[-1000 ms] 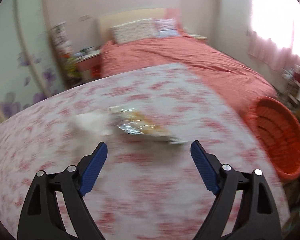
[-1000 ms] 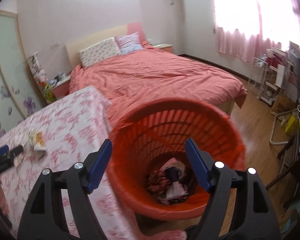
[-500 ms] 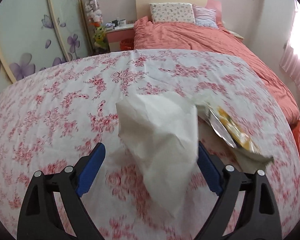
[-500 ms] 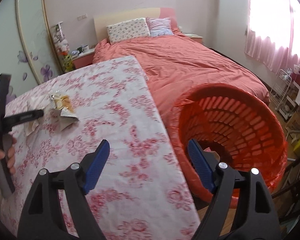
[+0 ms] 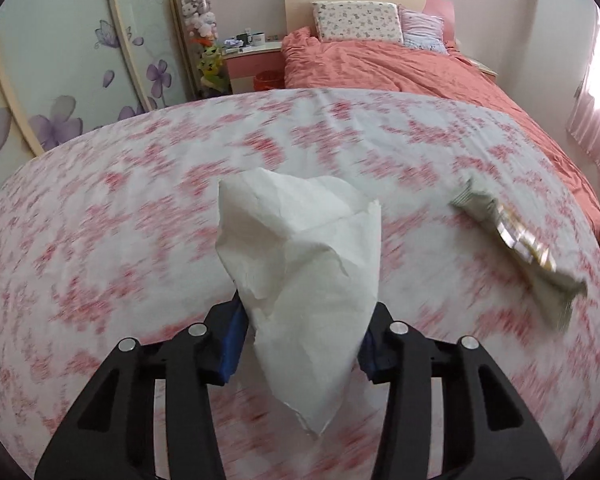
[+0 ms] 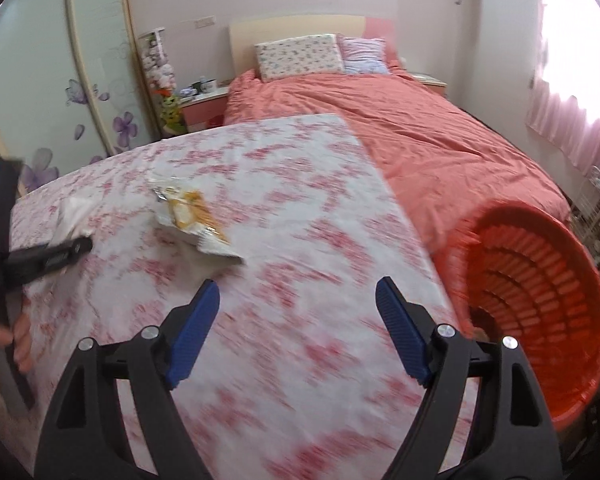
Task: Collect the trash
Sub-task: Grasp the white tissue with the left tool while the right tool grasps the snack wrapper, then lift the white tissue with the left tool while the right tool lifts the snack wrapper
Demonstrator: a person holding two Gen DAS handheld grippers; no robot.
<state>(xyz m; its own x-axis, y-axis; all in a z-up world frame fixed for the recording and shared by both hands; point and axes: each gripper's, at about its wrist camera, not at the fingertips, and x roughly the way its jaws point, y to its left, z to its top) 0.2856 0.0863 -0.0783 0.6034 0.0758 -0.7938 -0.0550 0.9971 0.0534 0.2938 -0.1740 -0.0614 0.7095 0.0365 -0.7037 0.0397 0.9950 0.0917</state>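
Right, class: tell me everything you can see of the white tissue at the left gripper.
The white tissue is thin, creased paper, crumpled into a loose cone with its point hanging down. The left gripper has just closed on it, blue pads pressing its sides. It hangs over the floral tablecloth; whether they touch is unclear. The snack wrapper lies apart.

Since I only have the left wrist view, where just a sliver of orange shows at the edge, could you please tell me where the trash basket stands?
Observer: The orange basket stands close by the right edge of the table, beside the bed.
Operator: Thank you. Is the other hand free?
Observer: Yes, the right hand-held gripper is open and empty above the tablecloth.
Operator: Which piece of trash is nearest to it?
Observer: The snack wrapper, ahead and to its left; the tissue is further left.
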